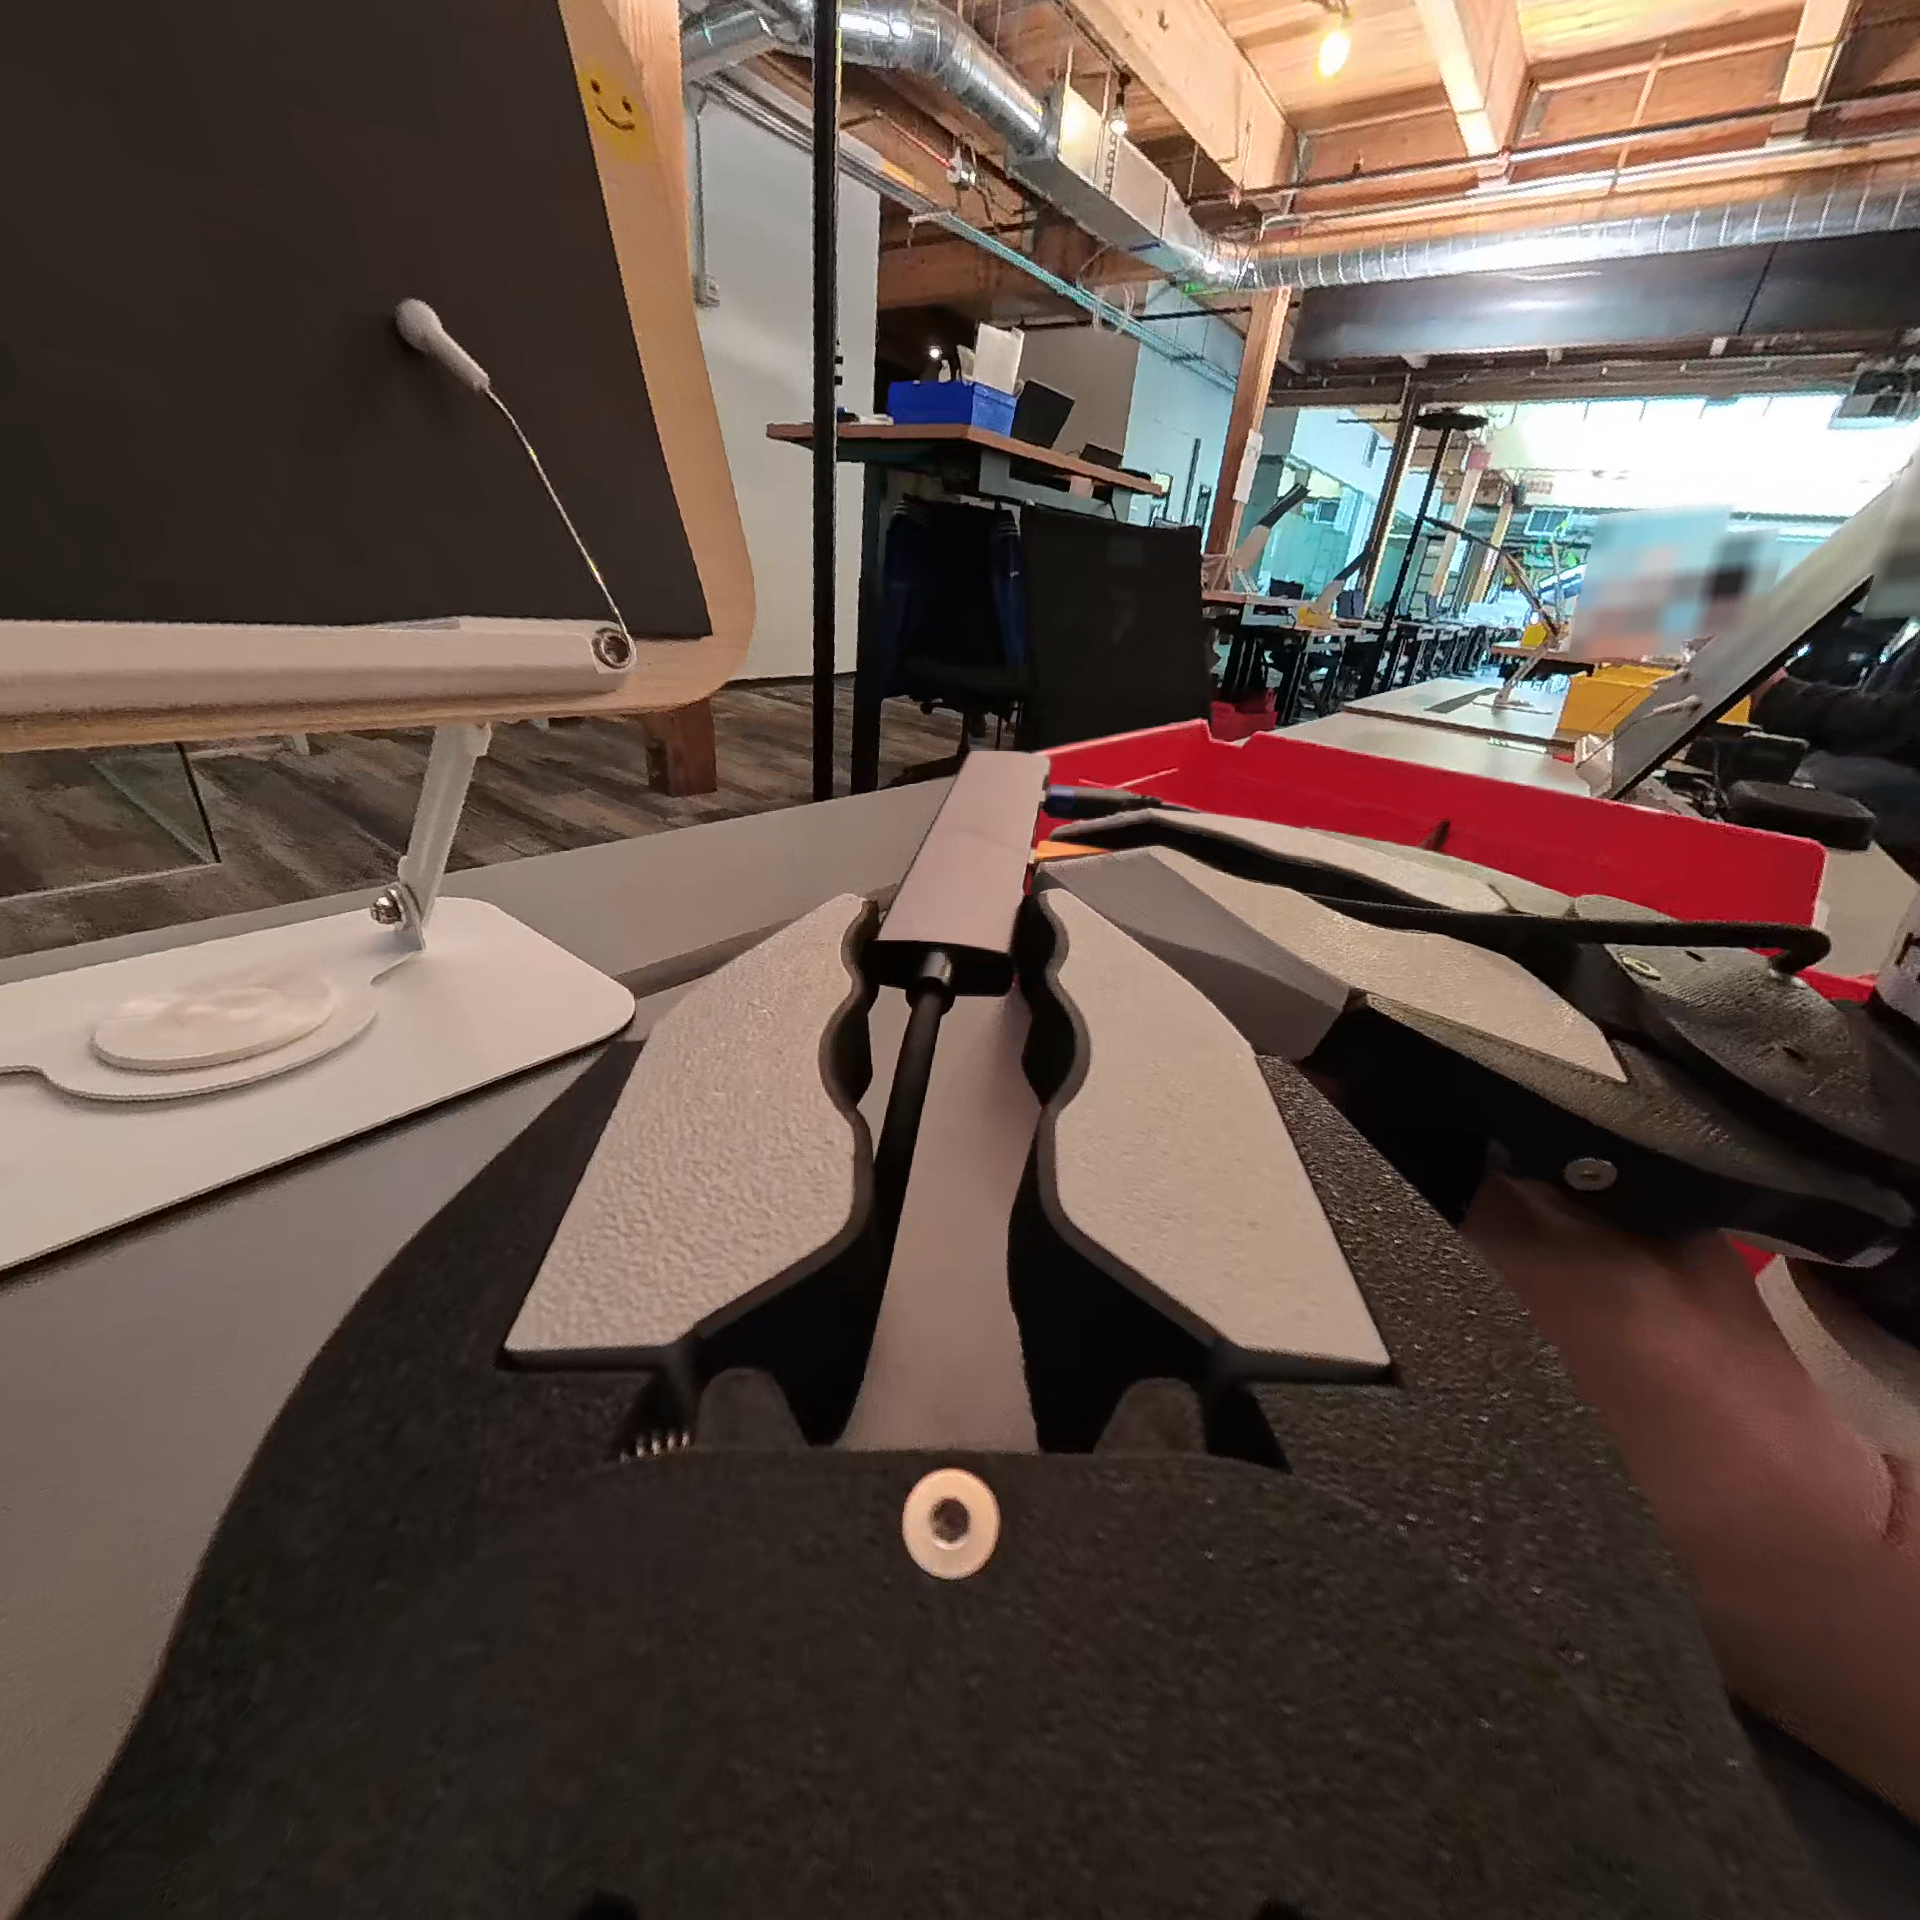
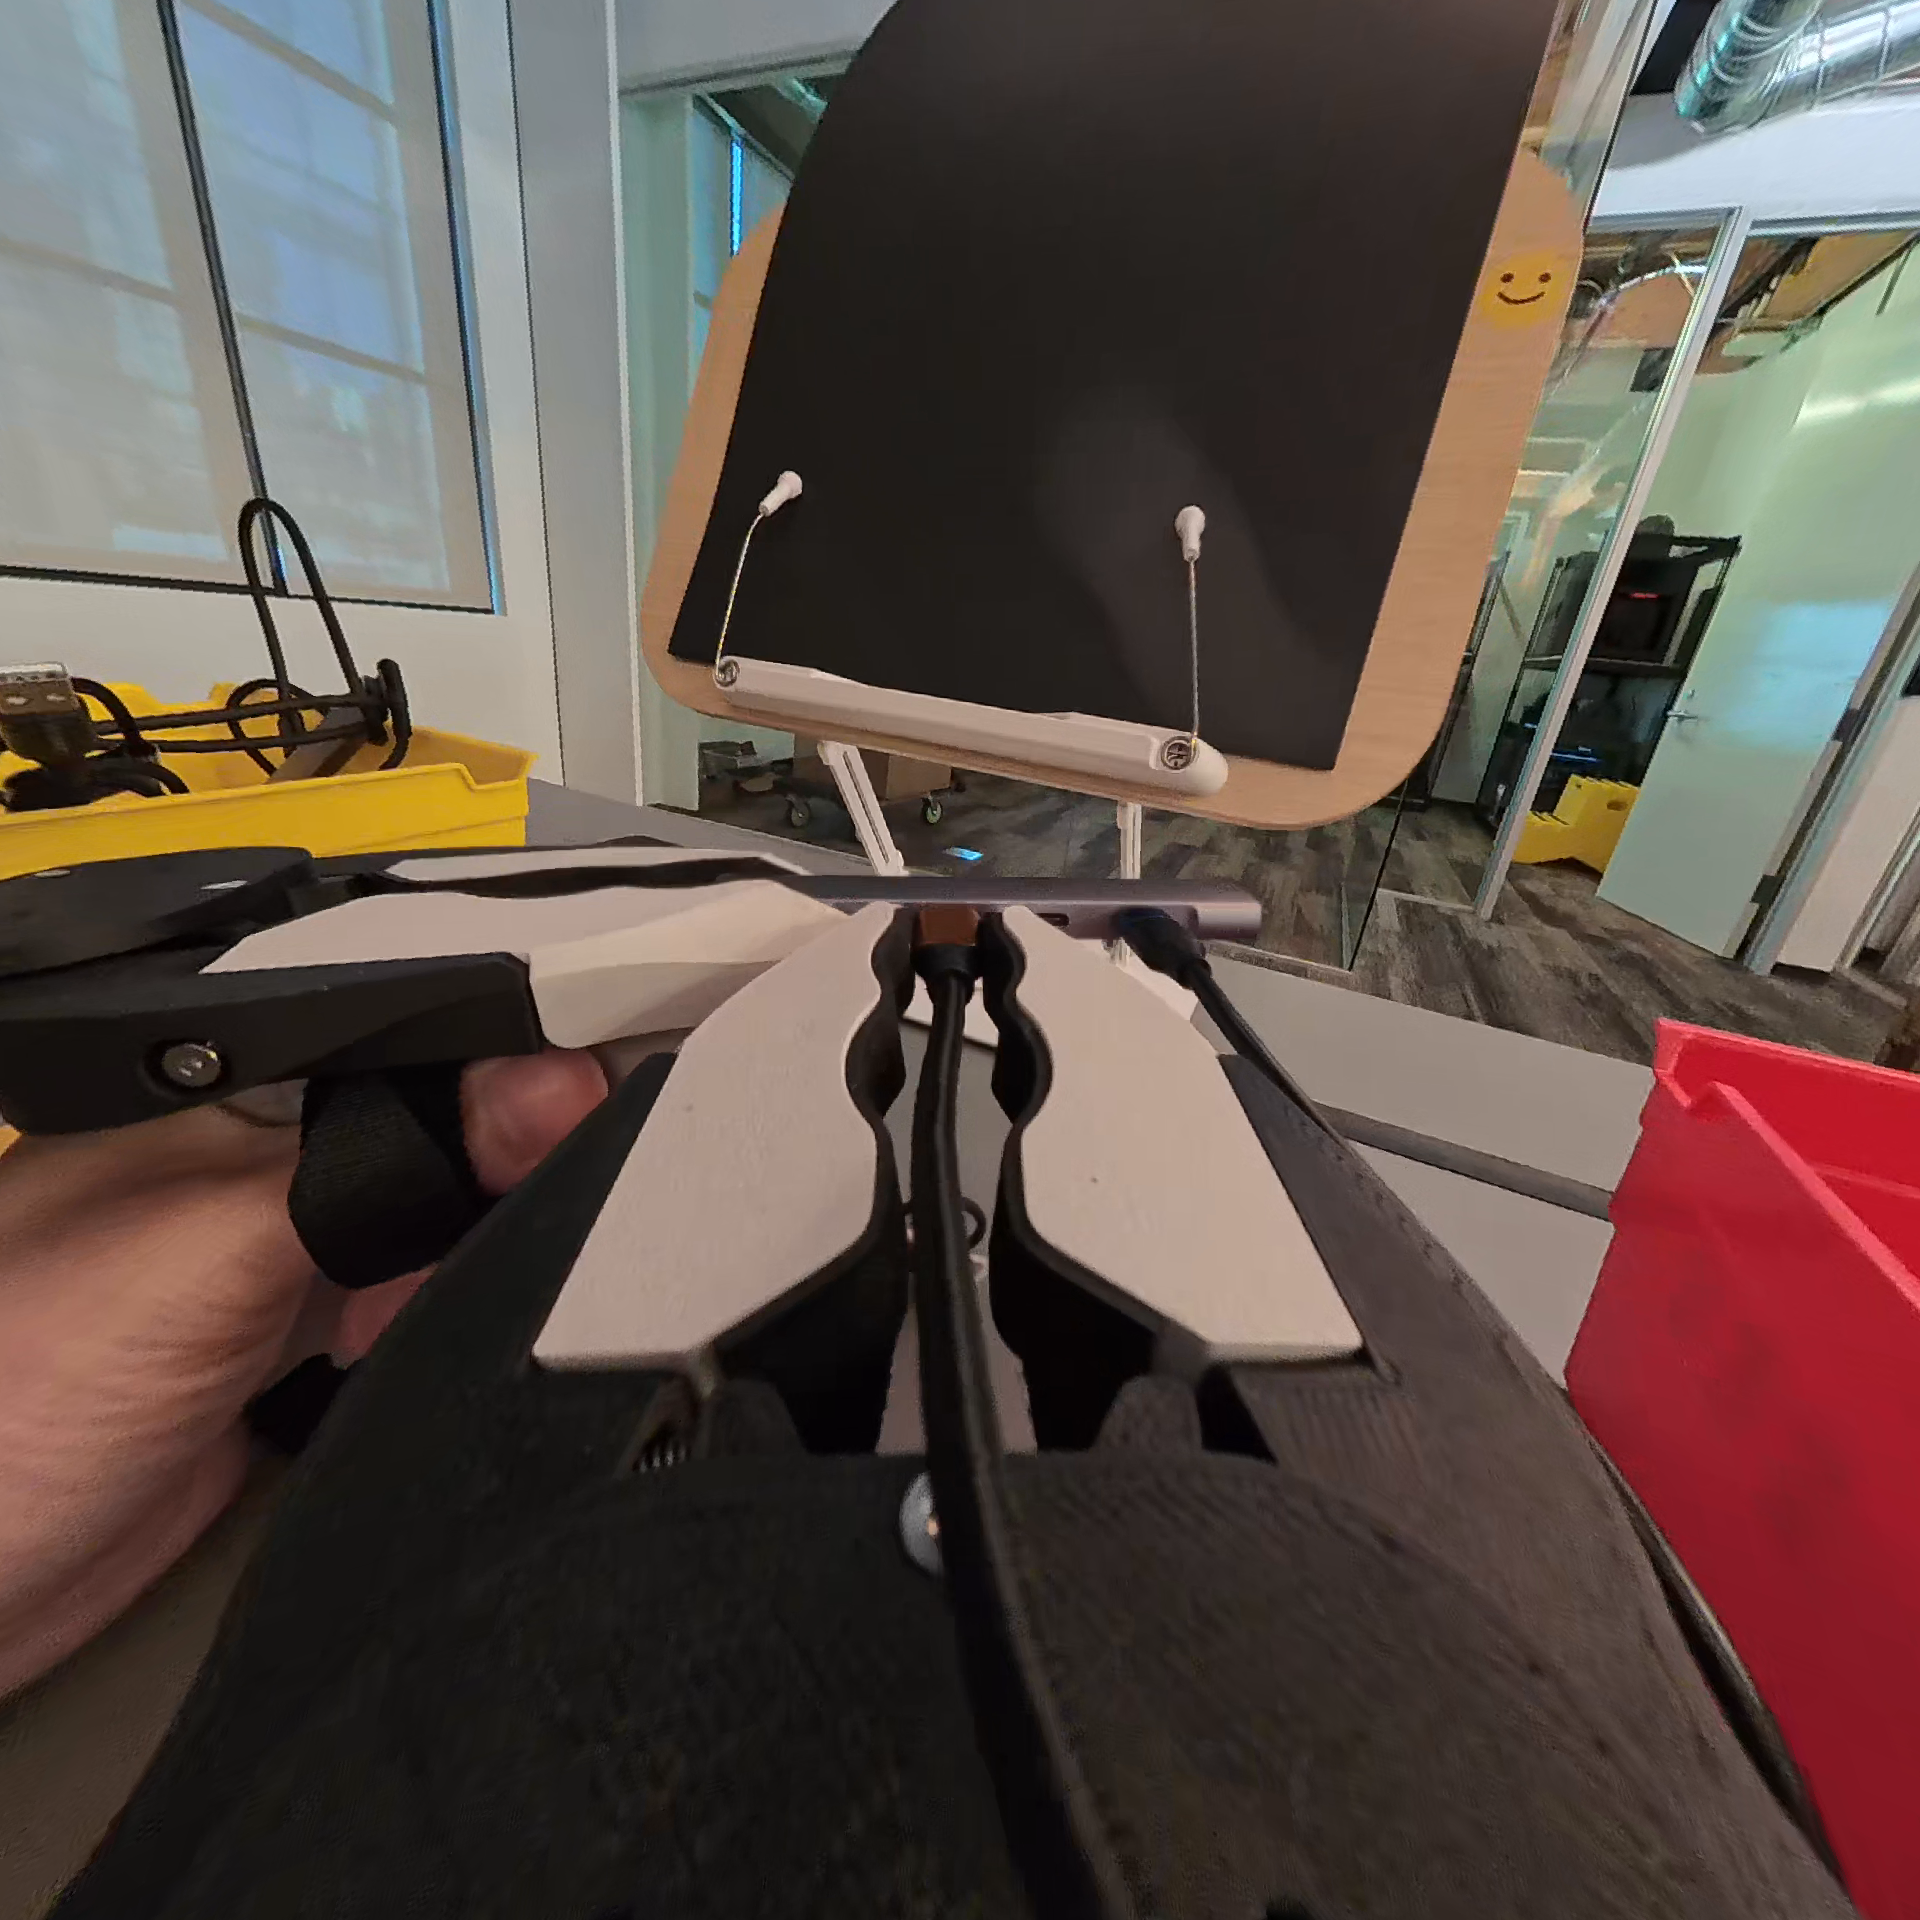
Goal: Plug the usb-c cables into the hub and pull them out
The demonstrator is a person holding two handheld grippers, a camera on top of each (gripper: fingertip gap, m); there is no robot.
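Note:
The grey hub [image 1: 971, 862] is a long slim bar held off the table. My left gripper [image 1: 943, 940] is shut on its near end, where the hub's own black cable [image 1: 909, 1081] runs back between the fingers. In the right wrist view the hub [image 2: 1049, 899] lies crosswise. My right gripper [image 2: 943, 935] is shut on the orange-tipped usb-c plug [image 2: 943, 927], which sits at the hub's side port; its black cable [image 2: 951, 1195] trails back. A second, blue-tipped cable [image 2: 1164, 935] is plugged in further right. The right gripper also shows in the left wrist view [image 1: 1195, 935].
A red bin [image 1: 1455, 821] stands right of the hub, also in the right wrist view [image 2: 1766, 1299]. A tilted black board on a white stand [image 2: 1091, 416] stands behind, its base [image 1: 312, 1018] on the table. A yellow bin [image 2: 260, 800] with cables is far left. My two grippers' fingertips are within a few centimetres of each other.

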